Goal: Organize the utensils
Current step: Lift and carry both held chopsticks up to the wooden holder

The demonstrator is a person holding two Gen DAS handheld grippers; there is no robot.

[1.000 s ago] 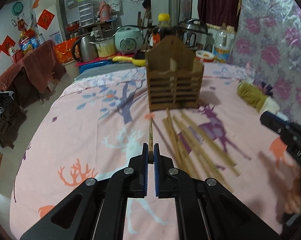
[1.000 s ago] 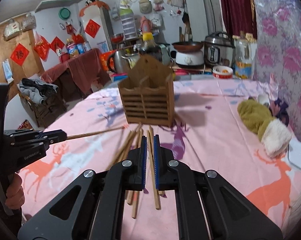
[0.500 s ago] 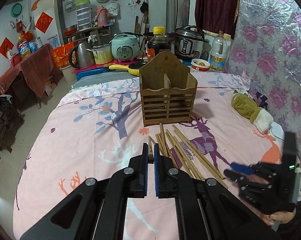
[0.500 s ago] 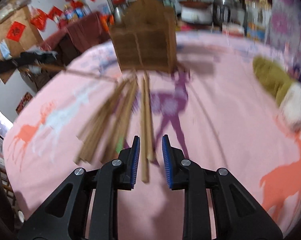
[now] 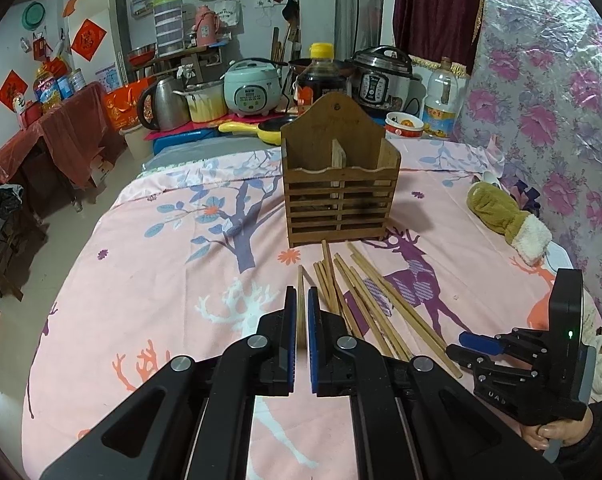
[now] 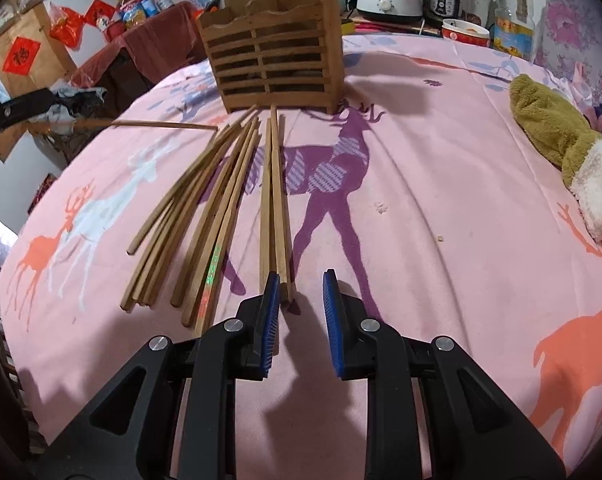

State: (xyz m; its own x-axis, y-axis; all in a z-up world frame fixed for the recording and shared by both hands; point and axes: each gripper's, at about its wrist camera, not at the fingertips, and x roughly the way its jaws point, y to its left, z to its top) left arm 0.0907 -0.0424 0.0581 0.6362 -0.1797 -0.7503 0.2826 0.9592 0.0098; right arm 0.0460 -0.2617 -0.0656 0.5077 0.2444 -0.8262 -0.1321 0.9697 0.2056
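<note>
Chopsticks (image 6: 205, 208) lie before holder (image 6: 275, 40) (mitten (image 6: 557, 136) apart).

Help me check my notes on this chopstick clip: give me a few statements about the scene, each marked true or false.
1. The left tongs are shut on a single chopstick. True.
2. The right tongs grip two chopsticks. False: they are open over the near ends of a chopstick pair.
3. The wooden holder lies on its side. False: it stands upright.
4. Loose chopsticks lie on the pink tablecloth. True.
5. The plush mitten sits inside the holder. False: it lies on the cloth.
</note>
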